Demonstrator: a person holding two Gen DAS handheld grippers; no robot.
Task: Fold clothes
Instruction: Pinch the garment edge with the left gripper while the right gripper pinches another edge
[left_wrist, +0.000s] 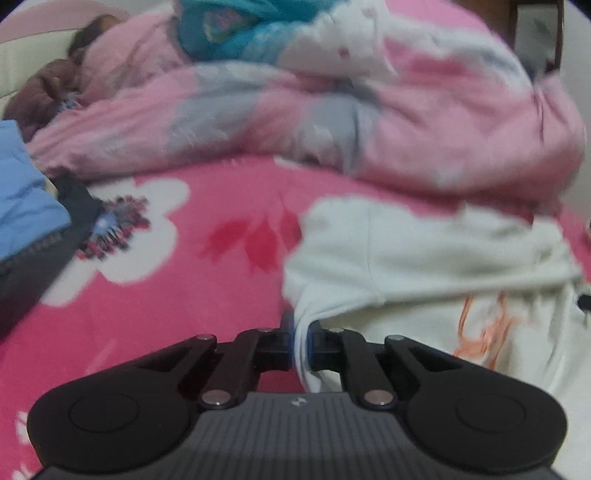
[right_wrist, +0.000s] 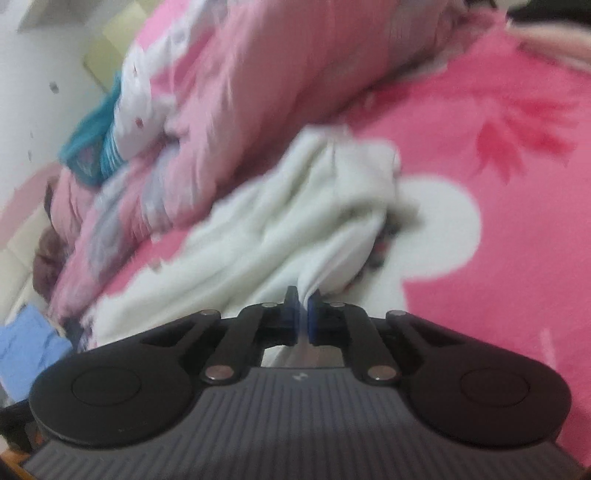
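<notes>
A white garment (left_wrist: 424, 258) with an orange print lies on a pink flowered bedspread (left_wrist: 166, 295). In the left wrist view my left gripper (left_wrist: 301, 332) is shut on a fold at the garment's near left edge, the cloth pinched between the blue pads. In the right wrist view the same white garment (right_wrist: 295, 214) is bunched and drawn toward my right gripper (right_wrist: 303, 306), which is shut on a gathered bit of its edge. Both pictures are blurred.
A rumpled pink, grey and white quilt (left_wrist: 332, 110) lies behind the garment, with a teal cloth (left_wrist: 236, 33) on top. A light blue garment (left_wrist: 22, 192) and a dark one (left_wrist: 44, 251) sit at the left. A brown item (left_wrist: 44, 92) lies far left.
</notes>
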